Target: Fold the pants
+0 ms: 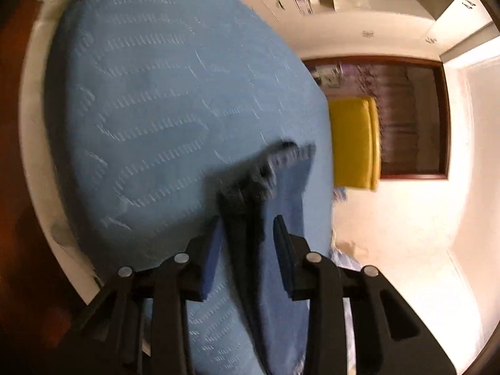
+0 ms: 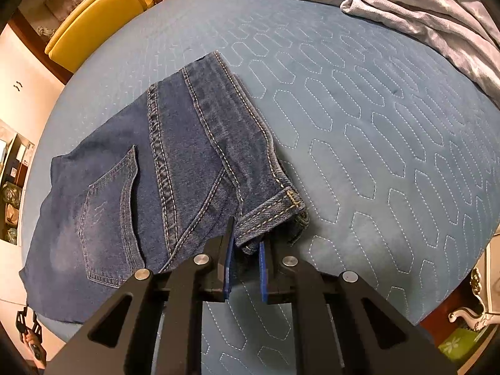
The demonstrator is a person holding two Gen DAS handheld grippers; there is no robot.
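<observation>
Blue jeans lie folded on the blue quilted bed, a back pocket facing up. My right gripper is shut on the near hem corner of the jeans, with denim pinched between its blue pads. In the blurred left wrist view the jeans run as a dark folded edge between the fingers of my left gripper. Its jaws stand apart, and a gap shows beside the right pad. The left gripper also shows small at the jeans' far lower-left corner, held by a hand.
A yellow chair stands beyond the bed's far edge, by a dark wooden frame. A grey star-print blanket is heaped at the bed's top right. The white bed frame borders the mattress. Ornate white furniture stands at the lower right.
</observation>
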